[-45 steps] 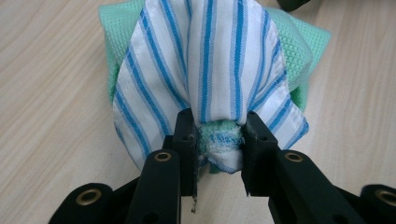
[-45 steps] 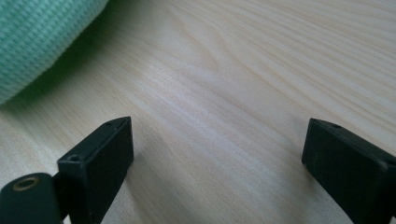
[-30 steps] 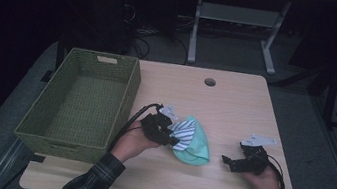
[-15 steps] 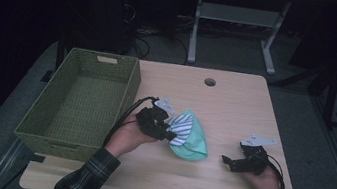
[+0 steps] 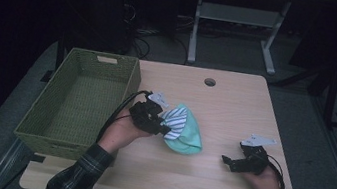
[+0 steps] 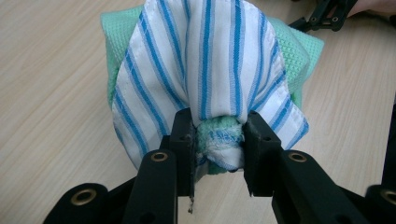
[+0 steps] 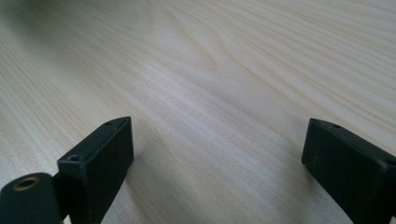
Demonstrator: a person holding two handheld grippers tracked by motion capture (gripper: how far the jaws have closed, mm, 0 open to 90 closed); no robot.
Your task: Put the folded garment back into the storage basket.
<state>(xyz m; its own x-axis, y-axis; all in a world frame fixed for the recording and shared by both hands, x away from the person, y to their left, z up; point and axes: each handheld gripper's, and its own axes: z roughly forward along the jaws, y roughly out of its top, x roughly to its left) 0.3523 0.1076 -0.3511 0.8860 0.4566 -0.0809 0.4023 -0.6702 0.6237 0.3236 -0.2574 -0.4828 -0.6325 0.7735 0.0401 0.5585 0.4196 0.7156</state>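
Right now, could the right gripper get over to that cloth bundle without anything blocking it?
Probably yes. The right gripper rests open on the table, with bare wood between it and the cloth bundle, which the left gripper is clamping.

High camera looks forward and down over the pale wooden tabletop (image 5: 235,104); both tongs-mounted cameras skim the same surface at close range.
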